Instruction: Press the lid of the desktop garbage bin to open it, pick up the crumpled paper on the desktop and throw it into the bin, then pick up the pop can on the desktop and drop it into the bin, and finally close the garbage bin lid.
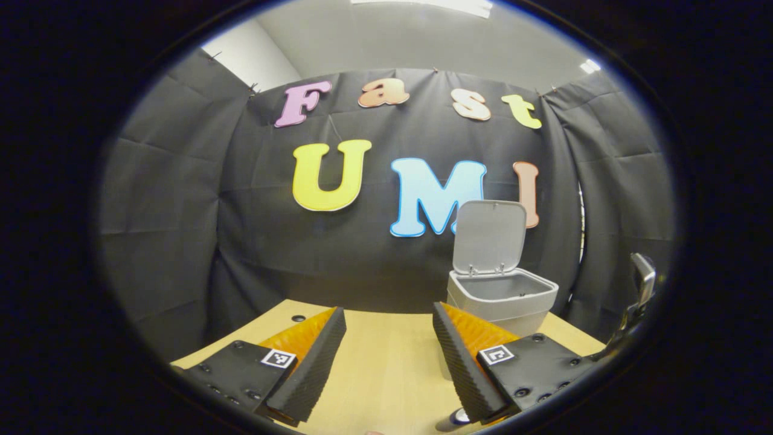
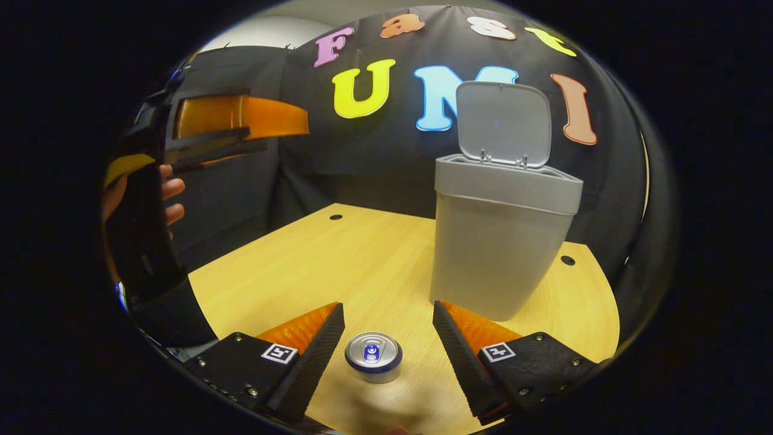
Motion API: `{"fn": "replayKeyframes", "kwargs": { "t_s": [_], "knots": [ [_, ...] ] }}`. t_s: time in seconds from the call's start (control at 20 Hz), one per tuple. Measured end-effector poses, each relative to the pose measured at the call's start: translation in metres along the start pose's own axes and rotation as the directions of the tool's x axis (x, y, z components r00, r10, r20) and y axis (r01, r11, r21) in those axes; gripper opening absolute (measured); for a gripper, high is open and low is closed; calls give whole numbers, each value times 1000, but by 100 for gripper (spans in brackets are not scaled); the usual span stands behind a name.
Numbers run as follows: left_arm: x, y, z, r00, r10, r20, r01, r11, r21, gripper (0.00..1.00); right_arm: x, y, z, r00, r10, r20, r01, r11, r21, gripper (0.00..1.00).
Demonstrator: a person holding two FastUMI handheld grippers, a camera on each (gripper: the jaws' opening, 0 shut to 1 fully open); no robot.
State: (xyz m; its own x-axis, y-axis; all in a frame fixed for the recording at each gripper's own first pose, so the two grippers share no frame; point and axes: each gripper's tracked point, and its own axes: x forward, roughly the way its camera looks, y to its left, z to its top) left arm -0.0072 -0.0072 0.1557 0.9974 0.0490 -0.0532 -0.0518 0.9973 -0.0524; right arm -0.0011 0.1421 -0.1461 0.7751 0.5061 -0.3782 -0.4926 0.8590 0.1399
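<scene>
The grey desktop bin (image 2: pixel 501 241) stands on the wooden table (image 2: pixel 302 266) with its lid (image 2: pixel 503 124) swung upright. An upright pop can (image 2: pixel 373 356) sits on the table in front of the bin, low between the fingers of my right gripper (image 2: pixel 389 338), which is open and not touching it. My left gripper (image 1: pixel 389 338) is open and empty, raised above the table and facing the open bin (image 1: pixel 501 290) from its left. The can's top (image 1: pixel 459 417) peeks out under its right finger. In the right gripper view, the left gripper (image 2: pixel 235 130) hangs at the upper left, held by a hand (image 2: pixel 172 199).
The black cloth wall closes in the table behind and on both sides. Small round holes (image 2: pixel 336 216) (image 2: pixel 567 260) mark the tabletop near its far edge. Bare wood lies left of the bin. Part of the right gripper's handle (image 1: pixel 640 290) shows at the right edge of the left gripper view.
</scene>
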Motion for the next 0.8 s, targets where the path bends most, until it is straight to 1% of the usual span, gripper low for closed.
{"fn": "replayKeyframes", "kwargs": {
  "t_s": [0.25, 0.35, 0.5, 0.6, 0.8],
  "knots": [
    [-8, 7, -1, 1000, 17, -3, -17, 1000, -7, 95, 12, 8, -26, 994, 45, -98, -42, 999, 30, 95],
    [-9, 6, -2, 1000, 17, -8, -17, 1000, -10, 96, 17, 7, -36, 990, 36, -134, -33, 999, 25, 95],
    [-9, 3, -3, 1000, 12, -14, -13, 1000, -11, 96, 26, 9, -51, 979, 51, -196, -49, 999, 13, 95],
    [-9, 0, -4, 1000, 10, -16, -10, 1000, -5, 96, 31, 7, -59, 973, 43, -228, -44, 999, -1, 95],
    [-9, -2, -4, 1000, 6, -22, -6, 1000, -5, 96, 34, 6, -70, 964, 38, -264, -46, 999, -24, 95]
  ]
}}
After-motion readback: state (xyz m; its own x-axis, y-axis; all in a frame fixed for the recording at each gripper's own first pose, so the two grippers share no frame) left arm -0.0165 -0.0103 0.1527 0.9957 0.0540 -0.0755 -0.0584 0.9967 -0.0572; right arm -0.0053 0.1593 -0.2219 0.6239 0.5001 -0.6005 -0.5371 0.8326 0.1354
